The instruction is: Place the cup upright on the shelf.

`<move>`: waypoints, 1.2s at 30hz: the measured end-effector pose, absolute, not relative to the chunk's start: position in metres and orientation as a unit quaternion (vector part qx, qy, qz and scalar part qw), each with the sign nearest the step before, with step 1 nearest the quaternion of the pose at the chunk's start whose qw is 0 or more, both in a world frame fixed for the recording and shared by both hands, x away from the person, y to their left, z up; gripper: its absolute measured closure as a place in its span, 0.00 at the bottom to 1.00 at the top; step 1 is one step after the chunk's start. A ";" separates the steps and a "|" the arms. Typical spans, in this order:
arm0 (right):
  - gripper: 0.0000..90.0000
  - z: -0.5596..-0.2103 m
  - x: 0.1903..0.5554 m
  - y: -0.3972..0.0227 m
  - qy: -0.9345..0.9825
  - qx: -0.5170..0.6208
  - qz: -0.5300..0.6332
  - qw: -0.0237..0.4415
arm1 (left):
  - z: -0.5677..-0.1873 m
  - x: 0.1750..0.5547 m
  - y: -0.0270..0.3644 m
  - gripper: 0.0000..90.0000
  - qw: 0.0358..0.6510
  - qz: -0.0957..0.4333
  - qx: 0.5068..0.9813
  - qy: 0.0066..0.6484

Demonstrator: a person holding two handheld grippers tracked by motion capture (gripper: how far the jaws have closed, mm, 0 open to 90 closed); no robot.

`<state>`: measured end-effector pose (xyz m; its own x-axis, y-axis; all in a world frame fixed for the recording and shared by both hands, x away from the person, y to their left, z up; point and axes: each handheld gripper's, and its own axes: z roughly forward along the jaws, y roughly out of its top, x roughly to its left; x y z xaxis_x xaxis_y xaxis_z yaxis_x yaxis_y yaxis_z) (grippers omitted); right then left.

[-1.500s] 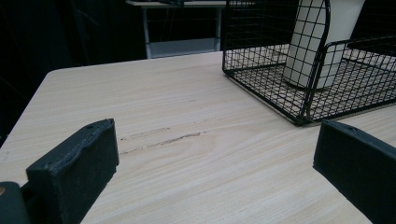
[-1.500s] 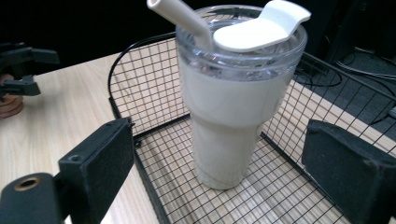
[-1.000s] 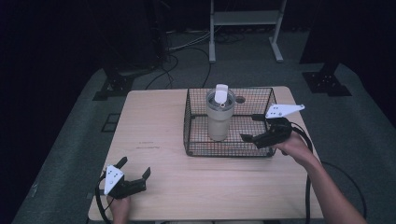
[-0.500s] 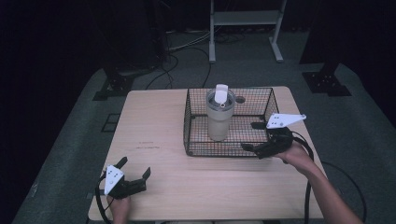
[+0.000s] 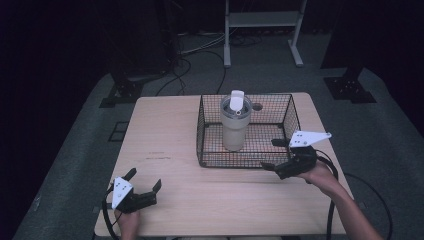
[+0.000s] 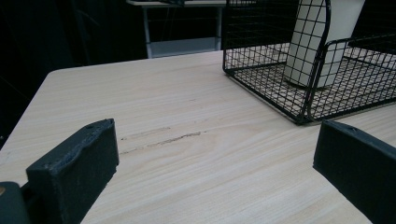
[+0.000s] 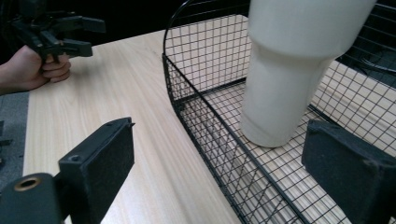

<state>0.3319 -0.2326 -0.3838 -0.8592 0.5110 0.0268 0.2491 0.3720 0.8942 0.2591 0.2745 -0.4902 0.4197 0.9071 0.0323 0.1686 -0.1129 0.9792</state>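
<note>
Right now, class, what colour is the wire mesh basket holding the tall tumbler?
Black; the black wire mesh basket shows best in the right gripper view.

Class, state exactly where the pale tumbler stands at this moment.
In the high view the tumbler stands upright inside the black wire basket at the table's far middle, with the open right gripper beside the basket's near right corner.

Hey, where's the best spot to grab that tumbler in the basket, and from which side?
Probably the narrow lower body of the tumbler, reached from above over the basket wall. It stands upright and steps in below the wide top, so the jaws span it more easily there. The mesh blocks a low sideways approach. The right tool, open at the basket's near right corner, is closest.
</note>
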 end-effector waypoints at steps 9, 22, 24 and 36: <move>0.10 -0.391 0.321 -0.232 0.821 0.227 0.508 0.127 | -0.490 0.259 0.274 0.00 0.526 0.351 0.658 0.409; 0.10 -0.409 0.307 -0.239 0.825 0.227 0.503 0.122 | -0.490 0.259 0.274 0.00 0.523 0.353 0.659 0.409; 0.10 -0.411 0.305 -0.240 0.825 0.228 0.502 0.121 | -0.490 0.258 0.274 0.00 0.524 0.353 0.658 0.409; 0.10 -0.428 0.291 -0.255 0.820 0.239 0.505 0.123 | -0.490 0.258 0.274 0.00 0.522 0.353 0.660 0.409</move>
